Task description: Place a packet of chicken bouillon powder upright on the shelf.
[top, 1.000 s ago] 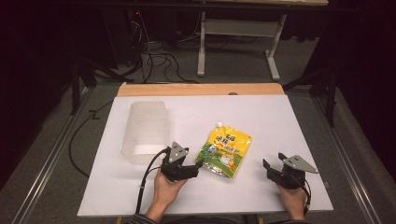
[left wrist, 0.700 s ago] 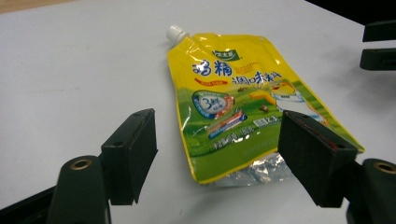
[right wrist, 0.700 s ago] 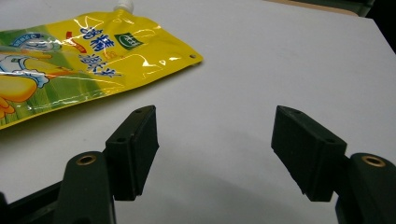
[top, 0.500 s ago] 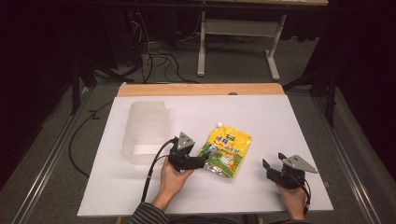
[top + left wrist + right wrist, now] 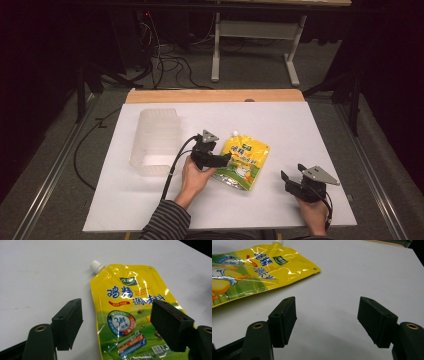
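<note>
A yellow spouted pouch (image 5: 243, 160) with a white cap (image 5: 96, 266) lies flat on the white table (image 5: 300, 130). My left gripper (image 5: 224, 161) is open at the pouch's left edge. In the left gripper view its jaws straddle the lower half of the pouch (image 5: 130, 312), one over bare table and one over the pouch, and the left gripper (image 5: 118, 323) grips nothing. My right gripper (image 5: 292, 173) rests open near the front right of the table, apart from the pouch. In the right gripper view the pouch (image 5: 249, 272) lies to the upper left of the right gripper (image 5: 327, 320).
A clear plastic container (image 5: 155, 140) stands on the table just left of my left hand. A wooden strip (image 5: 215, 95) runs along the table's far edge. Cables and a desk frame (image 5: 255, 35) are on the floor beyond.
My left gripper has moved forward and to the right, up to the pouch's left edge. The right gripper and the pouch have stayed put.
</note>
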